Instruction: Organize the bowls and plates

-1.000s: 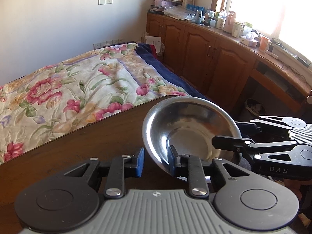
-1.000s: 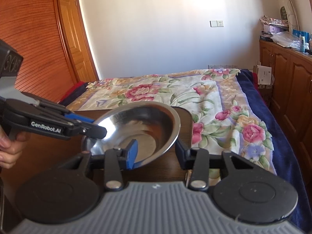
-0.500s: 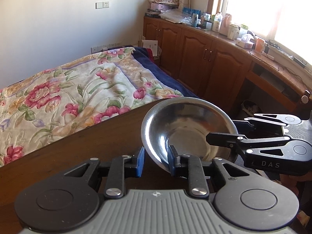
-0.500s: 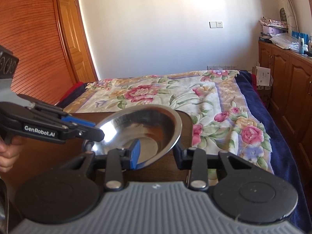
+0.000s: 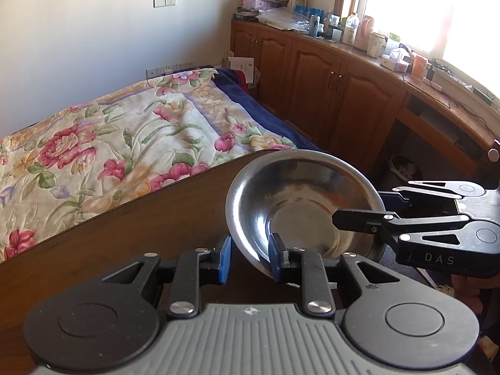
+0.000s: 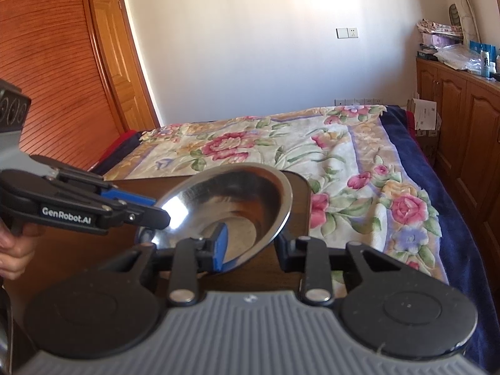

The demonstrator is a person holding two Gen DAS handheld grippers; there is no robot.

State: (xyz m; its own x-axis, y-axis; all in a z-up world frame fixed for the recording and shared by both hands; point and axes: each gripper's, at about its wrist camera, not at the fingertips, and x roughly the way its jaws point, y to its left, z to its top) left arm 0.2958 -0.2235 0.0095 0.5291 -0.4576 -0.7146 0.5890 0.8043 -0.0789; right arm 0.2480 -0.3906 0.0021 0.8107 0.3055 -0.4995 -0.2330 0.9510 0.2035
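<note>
A single steel bowl (image 5: 300,193) (image 6: 237,193) hangs tilted over the corner of a dark wooden table (image 5: 156,218). My left gripper (image 5: 250,257) is shut on its near rim, one blue pad outside the wall and one inside; in the right wrist view it (image 6: 157,211) comes in from the left. My right gripper (image 6: 251,245) straddles the opposite rim. Its blue pad is inside the bowl and its other finger is outside, and its jaws are closing with a gap still showing. In the left wrist view it (image 5: 359,206) reaches in from the right.
Beyond the table lies a bed with a floral quilt (image 5: 109,143) (image 6: 281,143). Wooden cabinets (image 5: 328,87) with a cluttered counter run along the right under a bright window. A wooden door (image 6: 118,62) stands at the left. A person's hand (image 6: 12,250) grips the left tool.
The right gripper's fingers have drawn closer together around the bowl's rim. The bowl and the left gripper have stayed where they were.
</note>
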